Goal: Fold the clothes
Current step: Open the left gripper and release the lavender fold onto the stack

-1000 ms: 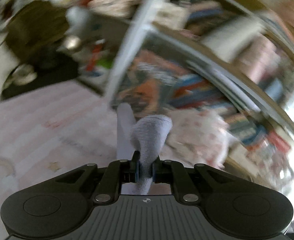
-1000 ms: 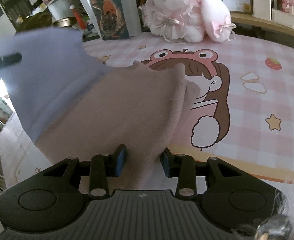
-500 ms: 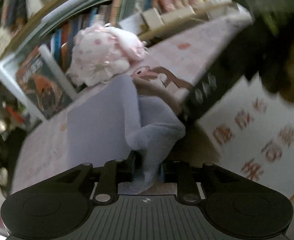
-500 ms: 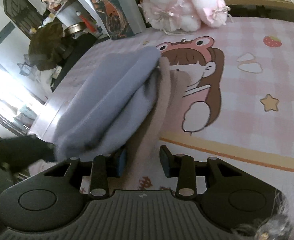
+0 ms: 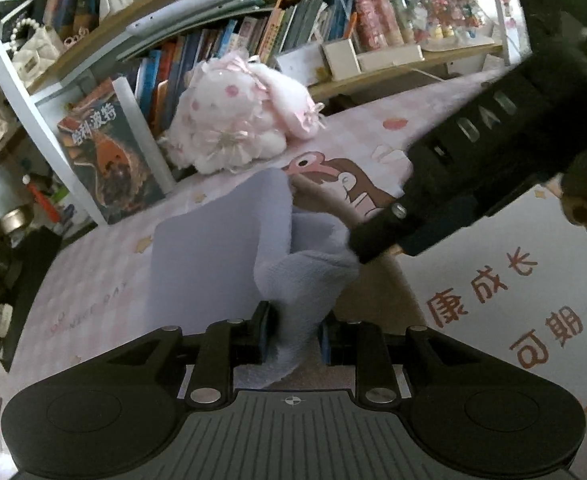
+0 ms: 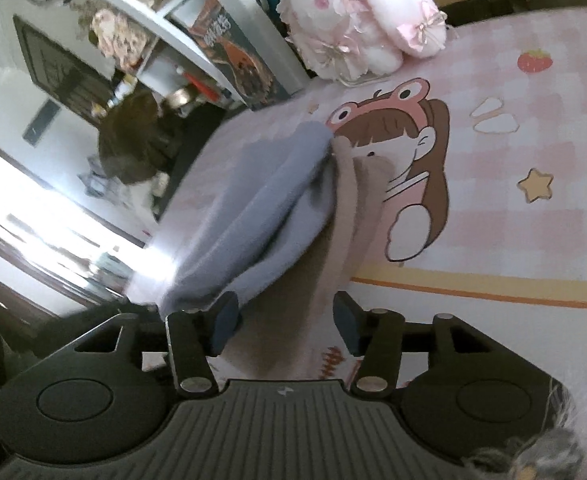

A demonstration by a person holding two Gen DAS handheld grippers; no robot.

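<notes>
A fleece garment, lavender (image 5: pixel 213 256) on one side and beige (image 6: pixel 357 216) on the other, lies doubled over on the pink checked mat (image 6: pixel 513 216). My left gripper (image 5: pixel 293 332) stands slightly open, with a bunched lavender fold (image 5: pixel 305 276) loosely between its pads. My right gripper (image 6: pixel 285 320) is open wide, and the beige layer lies under and between its fingers. The lavender layer (image 6: pixel 261 208) is draped over the beige one, to its left. In the left wrist view the right tool's black housing (image 5: pixel 473 168) reaches in from the right and touches the fold.
A pink plush rabbit (image 5: pixel 237 120) sits at the back of the mat before a bookshelf (image 5: pixel 293 28). A large book (image 5: pixel 109 160) stands upright to its left. A white panel with red characters (image 5: pixel 533 300) lies at the right. The mat's left edge drops to dark clutter (image 6: pixel 133 144).
Both grippers swung the garment over and down onto the mat, doubling the lavender side over the beige. The left jaws widened first, and the right jaws have now spread apart.
</notes>
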